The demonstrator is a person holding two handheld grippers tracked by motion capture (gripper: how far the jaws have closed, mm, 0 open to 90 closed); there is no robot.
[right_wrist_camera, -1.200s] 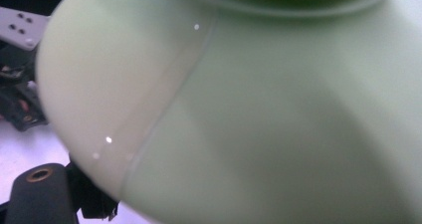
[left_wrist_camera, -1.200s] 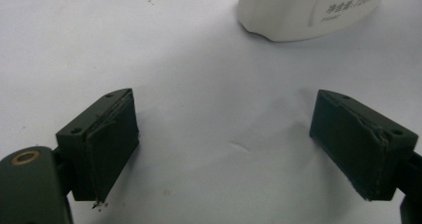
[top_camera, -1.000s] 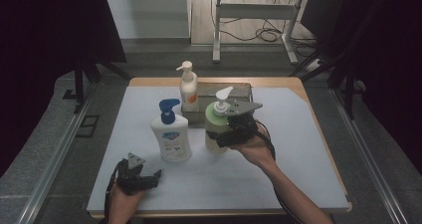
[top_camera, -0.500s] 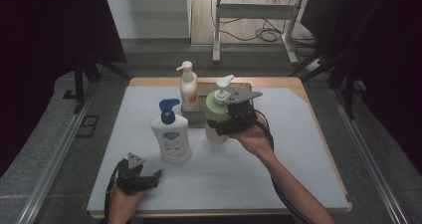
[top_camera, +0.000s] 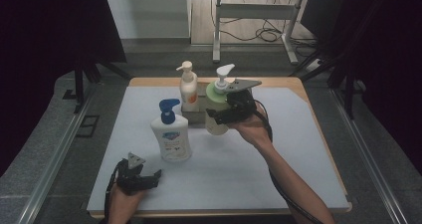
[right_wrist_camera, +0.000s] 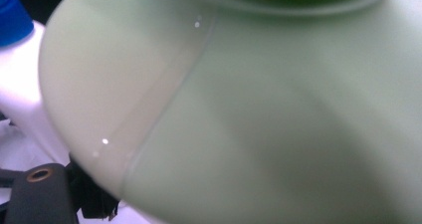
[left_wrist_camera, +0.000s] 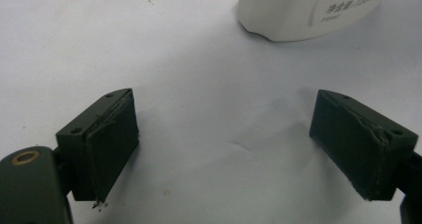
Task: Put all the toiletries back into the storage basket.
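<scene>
My right gripper (top_camera: 220,116) is shut on a pale green pump bottle (top_camera: 216,125) with a white pump head, held upright just above the table's middle. Up close, the green bottle (right_wrist_camera: 249,109) sits tight against one black jaw at the lower left. A white bottle with a blue pump (top_camera: 172,137) stands to its left. A cream bottle with an orange label (top_camera: 188,88) stands behind, at a low brown box (top_camera: 195,116). My left gripper (top_camera: 148,178) rests open at the front left, its jaws wide over bare white table (left_wrist_camera: 224,144), with the white bottle's base (left_wrist_camera: 298,10) ahead.
A white sheet (top_camera: 278,174) covers the wooden table (top_camera: 297,87). Metal rails run along both sides of the table. A desk frame and cables lie on the floor beyond the far edge.
My right gripper has carried the green bottle up and away from me, toward the brown box. The left gripper has not moved.
</scene>
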